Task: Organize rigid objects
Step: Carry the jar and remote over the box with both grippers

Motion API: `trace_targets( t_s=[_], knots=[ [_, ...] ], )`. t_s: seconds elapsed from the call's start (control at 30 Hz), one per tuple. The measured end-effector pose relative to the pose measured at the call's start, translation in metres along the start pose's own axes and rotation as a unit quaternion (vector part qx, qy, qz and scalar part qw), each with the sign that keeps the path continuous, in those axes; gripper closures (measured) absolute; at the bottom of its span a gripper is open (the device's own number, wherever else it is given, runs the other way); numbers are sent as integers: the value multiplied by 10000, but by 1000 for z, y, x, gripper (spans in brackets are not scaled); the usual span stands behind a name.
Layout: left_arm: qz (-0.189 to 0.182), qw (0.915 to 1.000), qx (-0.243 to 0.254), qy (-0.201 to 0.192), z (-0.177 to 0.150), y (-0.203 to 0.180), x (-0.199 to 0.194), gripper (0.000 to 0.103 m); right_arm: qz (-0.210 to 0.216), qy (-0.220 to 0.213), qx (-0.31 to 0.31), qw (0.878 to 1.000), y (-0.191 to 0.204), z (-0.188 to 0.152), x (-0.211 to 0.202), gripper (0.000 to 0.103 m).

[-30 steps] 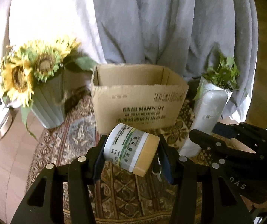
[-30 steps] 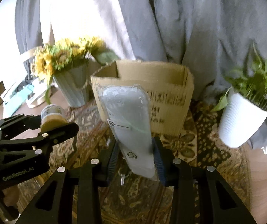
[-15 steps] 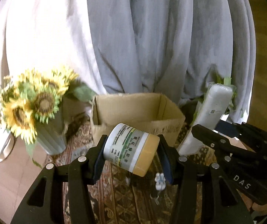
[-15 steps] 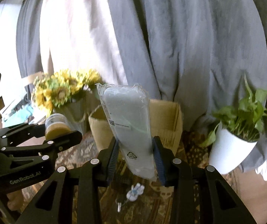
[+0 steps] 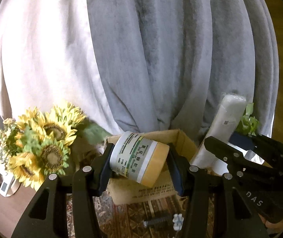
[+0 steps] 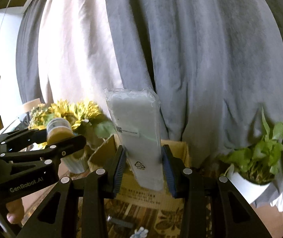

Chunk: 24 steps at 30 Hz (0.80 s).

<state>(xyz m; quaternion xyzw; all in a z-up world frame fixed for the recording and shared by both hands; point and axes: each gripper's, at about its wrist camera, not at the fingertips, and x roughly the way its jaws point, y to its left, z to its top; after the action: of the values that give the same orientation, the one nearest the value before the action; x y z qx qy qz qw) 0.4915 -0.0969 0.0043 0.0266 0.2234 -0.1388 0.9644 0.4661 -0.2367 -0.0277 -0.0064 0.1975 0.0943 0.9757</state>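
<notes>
Left gripper (image 5: 140, 158) is clamping one jar (image 5: 139, 158) sideways, pads pressing on its base and its tan lid, hanging near the front of the cardboard box (image 5: 183, 138). Right gripper (image 6: 143, 168) is gripping one plastic-wrapped white pack (image 6: 136, 130) at its lower end, pack standing upright just near of the same box. Jar is looking rigid and smooth, probably a bit slippery and moderately heavy; the end-to-end hold suits it. Pack is looking light and fairly stiff, but the film wrap is likely sliding under the pads, so holding lower on the body is safer. Counting: one jar, one pack, one box, one sunflower vase (image 5: 42, 148) at left, one potted plant (image 6: 260, 158) at right, two small items lying on the rug (image 5: 133, 212) below.
</notes>
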Motion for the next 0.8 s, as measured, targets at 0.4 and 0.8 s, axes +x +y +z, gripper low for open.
trace_targets(
  t_s=[0.4,0.8],
  knots=[
    [81,9997,-19,222,14,9,48,52,-157,2,-337,9993,-10,22,44,65],
    [201,9962,1,849,3,14,111,52,-171,626,-592,9961,-20,8,103,65]
  ],
)
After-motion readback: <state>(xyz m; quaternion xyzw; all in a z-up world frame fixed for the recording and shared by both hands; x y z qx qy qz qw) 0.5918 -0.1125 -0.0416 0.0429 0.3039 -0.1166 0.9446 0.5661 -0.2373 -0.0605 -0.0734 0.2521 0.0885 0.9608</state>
